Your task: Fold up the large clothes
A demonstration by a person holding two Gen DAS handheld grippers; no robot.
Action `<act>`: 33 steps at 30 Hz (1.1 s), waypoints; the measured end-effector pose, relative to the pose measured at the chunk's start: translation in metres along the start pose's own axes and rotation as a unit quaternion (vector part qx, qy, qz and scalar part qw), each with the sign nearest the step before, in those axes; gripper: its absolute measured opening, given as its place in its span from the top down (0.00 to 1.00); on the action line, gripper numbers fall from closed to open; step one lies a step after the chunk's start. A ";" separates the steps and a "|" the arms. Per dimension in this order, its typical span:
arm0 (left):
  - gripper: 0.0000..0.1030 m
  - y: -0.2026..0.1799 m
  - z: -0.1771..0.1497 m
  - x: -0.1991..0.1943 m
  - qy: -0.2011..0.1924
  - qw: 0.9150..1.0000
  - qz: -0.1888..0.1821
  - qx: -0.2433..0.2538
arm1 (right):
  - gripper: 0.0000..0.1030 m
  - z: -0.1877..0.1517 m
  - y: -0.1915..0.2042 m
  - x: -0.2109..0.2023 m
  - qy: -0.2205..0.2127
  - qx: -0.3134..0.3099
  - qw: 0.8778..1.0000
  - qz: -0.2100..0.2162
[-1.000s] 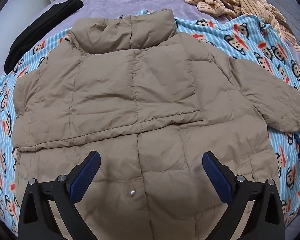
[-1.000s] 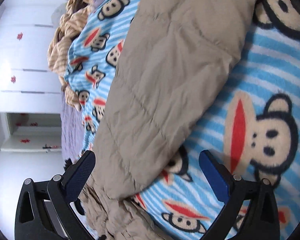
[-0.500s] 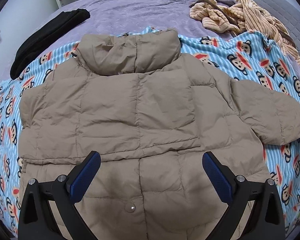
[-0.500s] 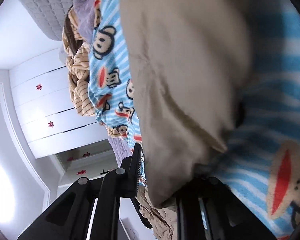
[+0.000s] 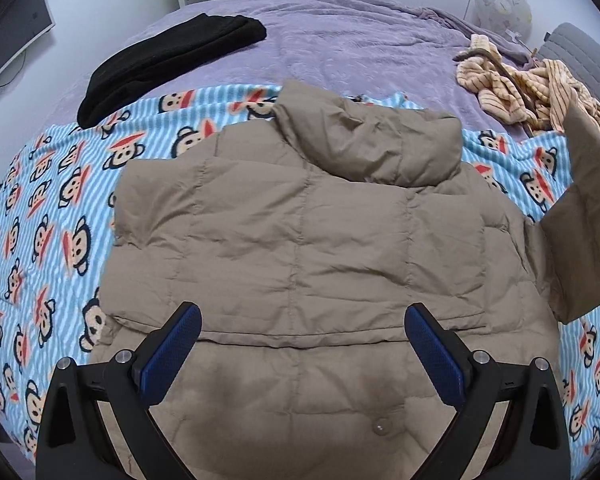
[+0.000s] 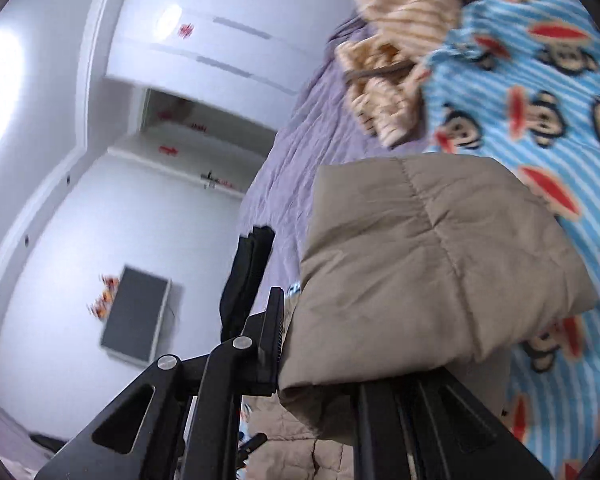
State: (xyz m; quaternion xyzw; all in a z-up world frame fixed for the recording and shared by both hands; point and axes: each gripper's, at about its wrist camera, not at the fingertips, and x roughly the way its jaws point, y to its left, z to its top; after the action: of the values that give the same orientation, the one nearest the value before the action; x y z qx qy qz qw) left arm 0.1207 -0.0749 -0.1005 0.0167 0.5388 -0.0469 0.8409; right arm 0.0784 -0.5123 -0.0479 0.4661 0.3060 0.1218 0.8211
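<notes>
**Inspector A:** Item under task: tan puffer jacket [image 5: 300, 240], back side up, centre of the left wrist frame, lying on the monkey-print blanket [image 5: 40, 200] spread over the bed [image 5: 360, 40]. Collar toward the top of the frame.

**Inspector B:** Changes in the last second?

**A:** One sleeve [image 5: 580, 232]. A second ago it lay flat on the blanket at the right edge; now it stands raised at the right of the frame, cuff uppermost. The right gripper [image 6: 320, 360] went from jaws apart to clenched on the sleeve cuff — the right wrist view shows tan fabric pinched between them, low centre.

**B:** Left gripper [image 5: 300, 356]?

**A:** Released — jaws spread wide, poised over the hem at the bottom of the frame, holding nothing.

**B:** Meaning for the task?

**A:** In my judgement the first fold is under way: the sleeve is set to be carried inward across the back. The body is not yet folded.

**B:** Other items?

**A:** Black garment [image 5: 172, 60] upper left, striped beige clothing [image 5: 520, 84] upper right. Both well apart from the jacket.
</notes>
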 end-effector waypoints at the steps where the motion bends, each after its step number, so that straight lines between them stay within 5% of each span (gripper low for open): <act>1: 0.01 0.009 0.001 0.000 -0.002 1.000 -0.002 -0.009 | 0.87 -0.007 0.021 0.025 0.025 -0.038 0.999 -0.007; 6: 0.01 0.043 0.003 0.009 -0.006 0.999 0.017 -0.034 | 0.87 -0.066 0.068 0.135 0.143 -0.139 0.979 -0.050; 10: 0.01 0.059 0.003 0.021 -0.006 0.999 0.012 -0.034 | 0.87 -0.119 0.046 0.193 0.214 -0.151 0.959 -0.109; 19: 0.01 0.045 0.007 0.049 0.009 0.999 -0.017 -0.028 | 0.86 -0.155 -0.011 0.199 0.236 -0.090 0.952 -0.175; 20: 0.01 0.043 0.008 0.049 0.009 0.999 -0.022 -0.027 | 0.83 -0.156 -0.007 0.196 0.237 -0.092 0.950 -0.182; 22: 0.01 0.038 0.012 0.049 0.004 0.999 -0.033 -0.021 | 0.55 -0.154 0.003 0.191 0.236 -0.093 0.949 -0.186; 23: 0.01 0.037 0.014 0.049 0.002 0.999 -0.037 -0.019 | 0.28 -0.151 0.011 0.184 0.231 -0.088 0.953 -0.174; 24: 0.01 0.037 0.017 0.049 0.000 0.999 -0.042 -0.016 | 0.22 -0.149 0.015 0.175 0.224 -0.083 0.957 -0.162; 29: 0.01 0.045 0.025 0.052 -0.003 0.998 -0.056 -0.016 | 0.23 -0.131 0.010 0.125 0.174 -0.035 0.972 -0.155; 31: 0.01 0.052 0.027 0.053 0.000 0.997 -0.069 -0.023 | 0.30 -0.115 -0.012 0.111 0.133 0.024 0.978 -0.159; 33: 0.01 0.061 0.029 0.054 0.001 0.995 -0.090 -0.031 | 0.76 -0.101 -0.034 0.103 0.103 0.090 0.979 -0.153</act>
State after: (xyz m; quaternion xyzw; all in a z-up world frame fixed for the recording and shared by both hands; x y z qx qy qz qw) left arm 0.1754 -0.0202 -0.1382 -0.0576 0.5404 -0.1054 0.8328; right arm 0.0941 -0.4111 -0.1547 0.4711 0.4663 0.0143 0.7487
